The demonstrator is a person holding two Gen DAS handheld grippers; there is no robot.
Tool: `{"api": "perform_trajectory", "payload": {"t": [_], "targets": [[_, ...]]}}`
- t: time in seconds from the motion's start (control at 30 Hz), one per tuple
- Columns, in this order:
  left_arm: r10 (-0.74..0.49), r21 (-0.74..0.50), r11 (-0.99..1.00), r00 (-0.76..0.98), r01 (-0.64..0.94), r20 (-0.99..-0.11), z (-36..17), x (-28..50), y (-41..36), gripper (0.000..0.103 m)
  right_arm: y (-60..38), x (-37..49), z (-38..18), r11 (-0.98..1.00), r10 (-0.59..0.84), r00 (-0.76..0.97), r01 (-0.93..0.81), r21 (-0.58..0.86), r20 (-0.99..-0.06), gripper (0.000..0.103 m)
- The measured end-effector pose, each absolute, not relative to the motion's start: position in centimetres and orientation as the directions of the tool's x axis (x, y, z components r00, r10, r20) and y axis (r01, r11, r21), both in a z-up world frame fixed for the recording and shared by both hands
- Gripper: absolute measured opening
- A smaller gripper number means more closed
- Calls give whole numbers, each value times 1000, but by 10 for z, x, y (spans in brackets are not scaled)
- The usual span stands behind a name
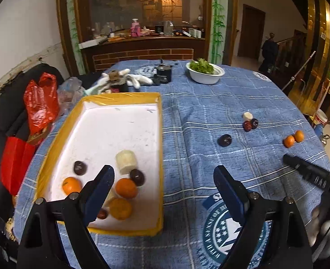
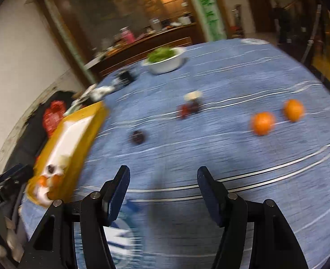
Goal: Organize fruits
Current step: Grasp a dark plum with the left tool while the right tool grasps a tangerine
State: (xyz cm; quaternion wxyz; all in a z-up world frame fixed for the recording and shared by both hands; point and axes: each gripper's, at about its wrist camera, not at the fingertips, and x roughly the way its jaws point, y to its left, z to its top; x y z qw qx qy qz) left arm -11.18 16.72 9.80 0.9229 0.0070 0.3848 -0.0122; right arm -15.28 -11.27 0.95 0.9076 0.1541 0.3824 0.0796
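Note:
A yellow-rimmed white tray [image 1: 122, 96] lies on the blue cloth and holds several fruits: oranges [image 1: 126, 187], dark plums [image 1: 137, 176] and a pale banana chunk [image 1: 126, 161]. My left gripper [image 1: 163, 177] hovers open over the tray's right rim, nothing between its fingers. On the cloth lie a dark plum [image 1: 224, 140], a cluster of small dark fruits with a pale chunk [image 1: 250, 122], and two oranges [image 1: 293, 139]. My right gripper [image 2: 162, 178] is open and empty over the cloth; its view is blurred. The oranges [image 2: 262, 123] lie ahead to its right, the plum [image 2: 137, 136] ahead to its left.
A white bowl of greens [image 1: 204, 72] stands at the far side, with a black jar [image 1: 163, 72] and white gloves [image 1: 138, 79] beside it. Red bags [image 1: 40, 105] rest on a dark chair left of the table. The other gripper's black body [image 1: 310, 174] shows at right.

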Motion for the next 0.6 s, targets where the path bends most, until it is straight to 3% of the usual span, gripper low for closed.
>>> {"api": "perform_trajectory", "payload": {"t": [0.23, 0.4, 0.6], "targets": [[-129, -49, 989, 633, 143, -763, 77, -83, 132, 89, -203, -136, 12, 946, 94, 711, 154, 285, -697, 67], [-166, -42, 975, 591, 218, -789, 59, -50, 97, 89, -210, -117, 5, 941, 119, 689, 151, 302, -715, 67], [-223, -98, 963, 530, 253, -819, 39, -11, 80, 77, -189, -90, -13, 959, 132, 643, 108, 260, -754, 67]]}}
